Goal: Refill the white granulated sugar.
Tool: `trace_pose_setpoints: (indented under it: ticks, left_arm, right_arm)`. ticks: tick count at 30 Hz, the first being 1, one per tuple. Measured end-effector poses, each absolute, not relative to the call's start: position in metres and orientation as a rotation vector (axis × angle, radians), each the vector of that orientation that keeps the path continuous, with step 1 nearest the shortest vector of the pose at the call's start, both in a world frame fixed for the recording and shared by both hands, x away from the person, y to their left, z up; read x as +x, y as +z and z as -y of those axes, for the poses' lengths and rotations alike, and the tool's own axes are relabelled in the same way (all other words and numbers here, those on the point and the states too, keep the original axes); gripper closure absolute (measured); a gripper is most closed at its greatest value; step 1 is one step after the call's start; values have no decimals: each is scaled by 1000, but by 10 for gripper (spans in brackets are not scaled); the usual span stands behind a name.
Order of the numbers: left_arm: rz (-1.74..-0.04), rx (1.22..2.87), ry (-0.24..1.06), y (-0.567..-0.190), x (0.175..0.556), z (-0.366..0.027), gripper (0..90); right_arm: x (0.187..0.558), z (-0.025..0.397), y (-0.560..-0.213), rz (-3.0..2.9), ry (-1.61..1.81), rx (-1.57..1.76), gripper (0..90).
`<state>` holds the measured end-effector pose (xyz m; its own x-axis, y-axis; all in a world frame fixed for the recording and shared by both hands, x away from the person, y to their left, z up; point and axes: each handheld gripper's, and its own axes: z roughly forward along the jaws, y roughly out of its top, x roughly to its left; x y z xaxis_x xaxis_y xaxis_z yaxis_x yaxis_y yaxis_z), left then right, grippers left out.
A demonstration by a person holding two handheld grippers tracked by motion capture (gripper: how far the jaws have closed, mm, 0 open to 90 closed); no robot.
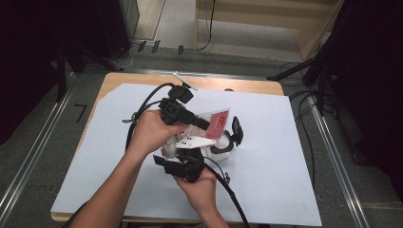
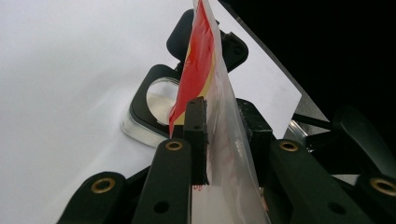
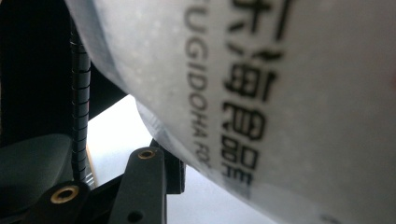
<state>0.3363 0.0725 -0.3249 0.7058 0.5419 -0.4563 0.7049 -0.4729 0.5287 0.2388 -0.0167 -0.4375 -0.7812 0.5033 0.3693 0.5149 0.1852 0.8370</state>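
1. While both grippers hold the packet [image 1: 216, 121] over the middle of the bench [image 1: 285, 156], it hangs clear of the white sheet, just above a round container [image 1: 223, 145] with a black flip lid.
2. Left gripper [image 1: 202, 124]: fingers [image 2: 196, 135] clenched on the packet's clear edge, below the red print; film stands upright between the pads in the left gripper view.
3. Right gripper [image 1: 190, 154]: one finger [image 3: 159, 172] lies against the packet's underside, and printed film crowds the lens. The second finger is hidden, so I cannot tell whether this one is clamped or only touching.
4. Step in hand, by my reading: open or tip the packet into the container.
5. To do it well:
   - keep the left hold steady, high on the seam
   - pull with the right slowly, away from the left
   - keep the mouth of the packet over the container's opening
   - avoid knocking the raised lid
6. Surface: white sheet over a wooden bench top, wood showing at the far corners.
7. Room: grey floor, metal rails either side, dark stands and cables behind, pale wooden furniture at the back.
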Motion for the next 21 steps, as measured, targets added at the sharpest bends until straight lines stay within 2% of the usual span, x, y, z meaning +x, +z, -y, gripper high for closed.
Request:
trace_pose_setpoints:
  ticks: [21]
  left_arm:
    - [-939, 2190, -279, -322, 334, -71, 774]
  right_arm:
    - [237, 16, -436, 2396, -1721, -1039, 633]
